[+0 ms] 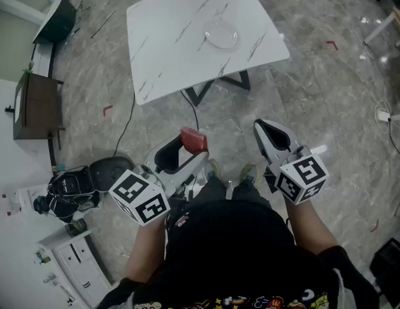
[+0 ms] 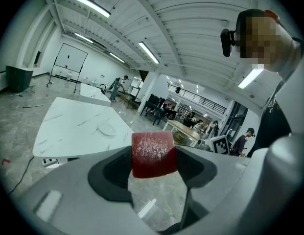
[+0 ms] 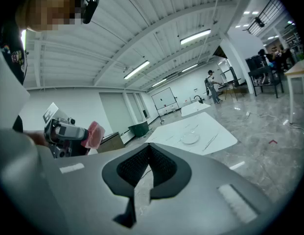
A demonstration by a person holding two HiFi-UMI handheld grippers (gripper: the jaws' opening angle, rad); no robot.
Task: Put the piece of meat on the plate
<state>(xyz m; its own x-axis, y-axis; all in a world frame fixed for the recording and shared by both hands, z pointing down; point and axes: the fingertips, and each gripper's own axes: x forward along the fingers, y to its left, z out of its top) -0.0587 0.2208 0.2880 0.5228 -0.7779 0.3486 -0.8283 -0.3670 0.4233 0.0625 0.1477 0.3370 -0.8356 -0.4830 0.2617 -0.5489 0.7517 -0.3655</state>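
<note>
We hold the meat clamped in our left gripper, right gripper closed and empty, well short of the plate near the tabletop's middle, so carrying and placing remain.

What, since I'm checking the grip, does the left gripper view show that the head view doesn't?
Only the left gripper view: the piece of meat face-on, clamped between the left gripper's jaws, plus people at distant tables. Only the head view: the right gripper, jaws together and empty, and a black bag on the floor. Both: the meat, the white table and the empty plate on it.
</note>
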